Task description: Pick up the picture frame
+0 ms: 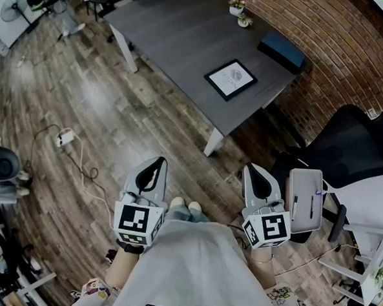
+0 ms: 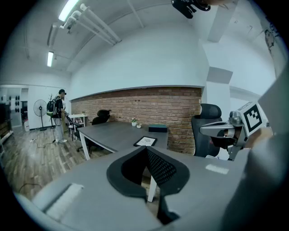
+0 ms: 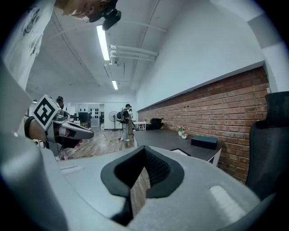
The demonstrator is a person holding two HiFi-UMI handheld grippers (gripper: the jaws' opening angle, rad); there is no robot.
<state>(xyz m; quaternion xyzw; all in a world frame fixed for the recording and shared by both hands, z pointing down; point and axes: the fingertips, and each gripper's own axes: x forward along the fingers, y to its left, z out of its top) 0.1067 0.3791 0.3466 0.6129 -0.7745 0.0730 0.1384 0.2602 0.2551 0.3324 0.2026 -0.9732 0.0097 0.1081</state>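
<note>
The left tool [image 1: 157, 166] is clenched on nothing, over the floor and well short of the tabletop [image 1: 173, 31]. The picture frame [image 1: 230, 79] lies flat near the tabletop's right edge, between its near corner and a dark box [image 1: 282, 50]. The right tool [image 1: 252, 172] is clenched and empty too. Best to step closer, spread one tool's jaws early, and pinch the frame's rim nearest that edge.
</note>
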